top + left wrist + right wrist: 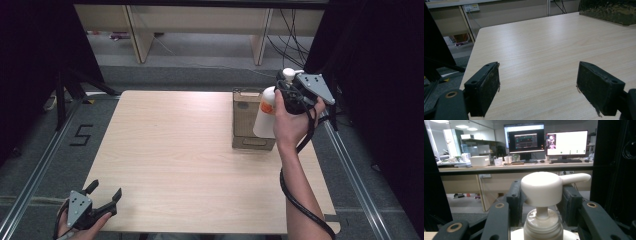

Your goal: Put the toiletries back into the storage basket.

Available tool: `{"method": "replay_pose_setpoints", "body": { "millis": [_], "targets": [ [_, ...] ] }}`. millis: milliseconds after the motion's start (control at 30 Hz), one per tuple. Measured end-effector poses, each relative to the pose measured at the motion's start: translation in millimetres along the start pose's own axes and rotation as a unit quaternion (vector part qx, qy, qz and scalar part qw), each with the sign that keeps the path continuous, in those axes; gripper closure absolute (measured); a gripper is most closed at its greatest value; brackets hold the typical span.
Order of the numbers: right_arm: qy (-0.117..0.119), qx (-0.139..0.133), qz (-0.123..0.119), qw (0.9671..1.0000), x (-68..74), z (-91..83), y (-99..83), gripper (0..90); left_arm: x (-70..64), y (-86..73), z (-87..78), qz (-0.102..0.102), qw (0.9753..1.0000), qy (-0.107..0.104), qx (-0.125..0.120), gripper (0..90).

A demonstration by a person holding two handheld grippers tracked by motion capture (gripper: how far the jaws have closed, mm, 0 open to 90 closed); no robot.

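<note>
A white pump bottle (265,117) held upright above a cardboard box (246,120).

The bottle's long axis runs vertical, its pump head on top, spout pointing to the right in the right gripper view. The right gripper (292,90) pinches the bottle just under the pump head. What the box holds cannot be made out. Far from the box, at the table's (175,165) near left corner, the left gripper (105,192) rests with jaws spread, holding nothing.
</note>
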State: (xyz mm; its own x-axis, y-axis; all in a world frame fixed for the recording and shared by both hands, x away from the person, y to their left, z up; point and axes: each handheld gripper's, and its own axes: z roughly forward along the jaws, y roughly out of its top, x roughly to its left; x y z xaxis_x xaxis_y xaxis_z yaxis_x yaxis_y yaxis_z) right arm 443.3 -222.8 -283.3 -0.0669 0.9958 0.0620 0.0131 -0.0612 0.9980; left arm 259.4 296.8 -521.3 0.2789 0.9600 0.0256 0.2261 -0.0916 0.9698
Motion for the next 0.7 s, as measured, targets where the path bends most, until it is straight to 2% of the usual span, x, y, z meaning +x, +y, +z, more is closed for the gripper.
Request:
{"method": "replay_pose_setpoints", "body": {
  "millis": [367,400,467,700],
  "targets": [
    [-0.002,0.011,0.007,0.9999,1.7,7.0,-3.3,59.9,0.5,0.5,-0.8,0.004,1.0,0.0,0.003,17.7],
    [-0.004,0.009,0.0,0.9999,0.7,8.0,-3.6,59.9,0.5,0.5,-0.8,0.004,1.0,0.0,0.003,17.7],
    [-0.004,0.012,0.007,0.9999,1.4,9.1,-4.6,59.9,0.4,0.5,-0.8,0.004,1.0,0.0,0.003,17.7],
    [-0.005,0.013,0.002,0.9999,0.4,13.7,-6.9,59.8,0.3,0.1,-0.1,0.001,1.0,0.0,0.0,17.7]
  ]
}}
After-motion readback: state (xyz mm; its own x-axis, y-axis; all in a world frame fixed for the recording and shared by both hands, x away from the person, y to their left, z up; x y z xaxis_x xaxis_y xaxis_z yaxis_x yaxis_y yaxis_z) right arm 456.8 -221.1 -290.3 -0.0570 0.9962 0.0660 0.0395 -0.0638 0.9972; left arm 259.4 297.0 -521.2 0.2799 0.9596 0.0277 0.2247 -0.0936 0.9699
